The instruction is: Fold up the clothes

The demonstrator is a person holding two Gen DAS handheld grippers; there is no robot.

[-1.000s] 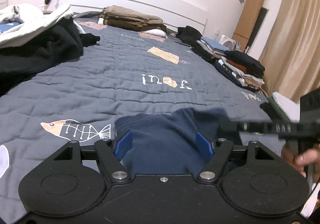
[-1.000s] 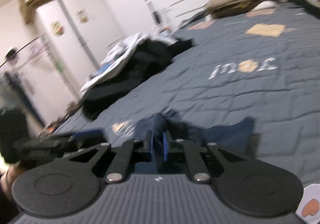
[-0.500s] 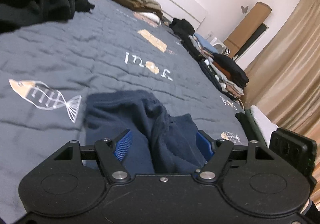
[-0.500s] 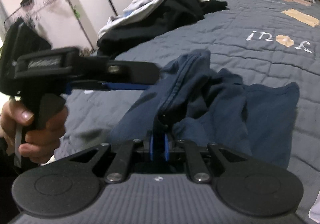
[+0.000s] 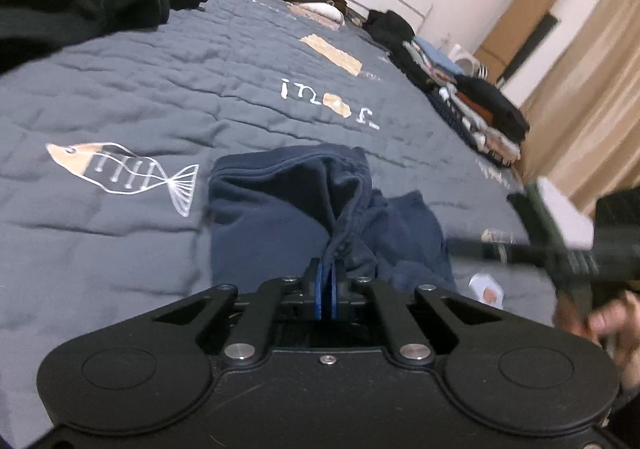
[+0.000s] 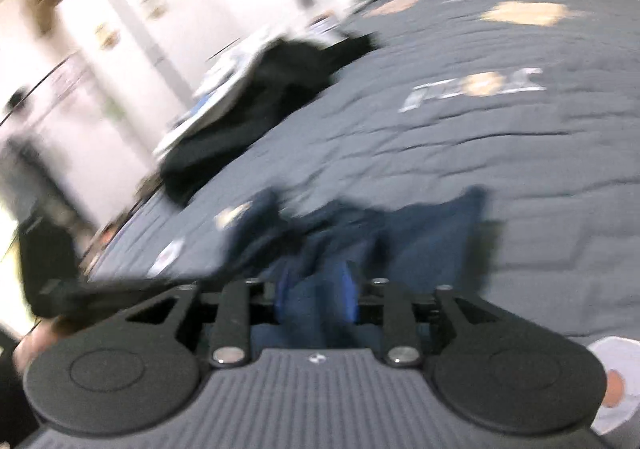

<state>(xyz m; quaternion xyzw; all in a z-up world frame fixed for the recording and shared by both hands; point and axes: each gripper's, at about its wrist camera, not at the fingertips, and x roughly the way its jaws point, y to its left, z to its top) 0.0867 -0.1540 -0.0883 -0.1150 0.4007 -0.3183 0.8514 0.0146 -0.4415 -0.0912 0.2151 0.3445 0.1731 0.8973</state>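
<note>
Now, left gripper (image 5: 326, 289): its blue pads are pressed together on a ridge of the navy garment (image 5: 280, 217); the jaws have just been closing on this fold.
Right gripper (image 6: 316, 289): the jaws have just been opening and stand a little apart; navy cloth lies between them, but the blurred picture does not show the pads pressing it, so I judge it released.
Direction of the garment: it lies straight ahead of both grippers, on the near part of the grey quilt (image 5: 160, 97), and runs away from the left gripper toward the fish print (image 5: 120, 173).
Long axis: the pinched ridge goes forward from the left gripper.
Nearer hand: the left one, which alone holds the cloth.
Look of the garment: dark navy, soft, bunched in the middle, one flatter panel to the left of the ridge.
Other things: folded piles (image 5: 476, 105) wait along the far right edge.
</note>
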